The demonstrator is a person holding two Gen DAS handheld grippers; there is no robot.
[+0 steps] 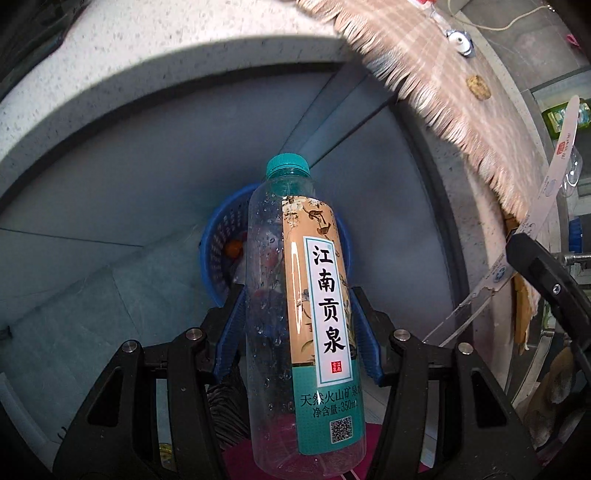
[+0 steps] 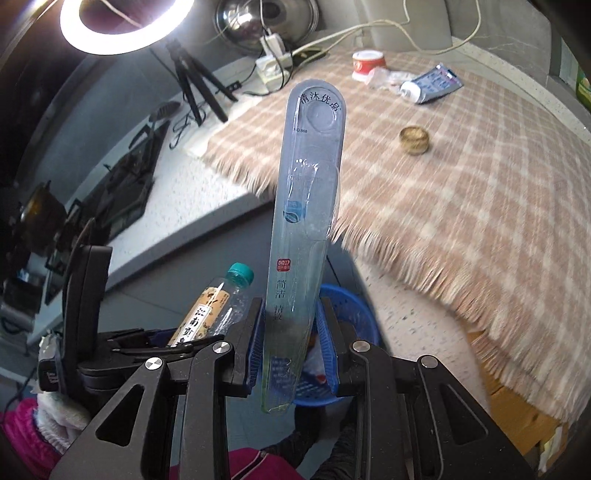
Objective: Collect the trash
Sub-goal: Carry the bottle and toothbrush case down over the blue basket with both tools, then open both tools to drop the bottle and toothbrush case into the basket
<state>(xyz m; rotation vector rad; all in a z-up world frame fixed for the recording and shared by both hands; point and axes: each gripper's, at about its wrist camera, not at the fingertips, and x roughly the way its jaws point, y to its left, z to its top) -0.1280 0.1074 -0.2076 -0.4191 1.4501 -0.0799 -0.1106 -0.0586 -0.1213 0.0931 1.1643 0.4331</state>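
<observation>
My left gripper (image 1: 297, 325) is shut on an empty clear water bottle (image 1: 306, 314) with a teal cap and a tan and teal label, held upright above a blue plastic basket (image 1: 218, 243) on the floor. My right gripper (image 2: 291, 347) is shut on a long clear toothbrush package (image 2: 306, 206), held upright over the same blue basket (image 2: 354, 317). The bottle (image 2: 218, 306) and left gripper show at the right wrist view's lower left. The package (image 1: 546, 206) shows at the left wrist view's right edge. The basket holds some scraps.
A speckled counter (image 2: 177, 206) carries a checked fringed cloth (image 2: 461, 177) with a gold lid (image 2: 414, 139), a toothpaste tube (image 2: 432, 86) and a red and white cup (image 2: 367, 62). A ring light (image 2: 125, 26) on a tripod and a power strip stand behind. The floor (image 1: 110, 206) is grey.
</observation>
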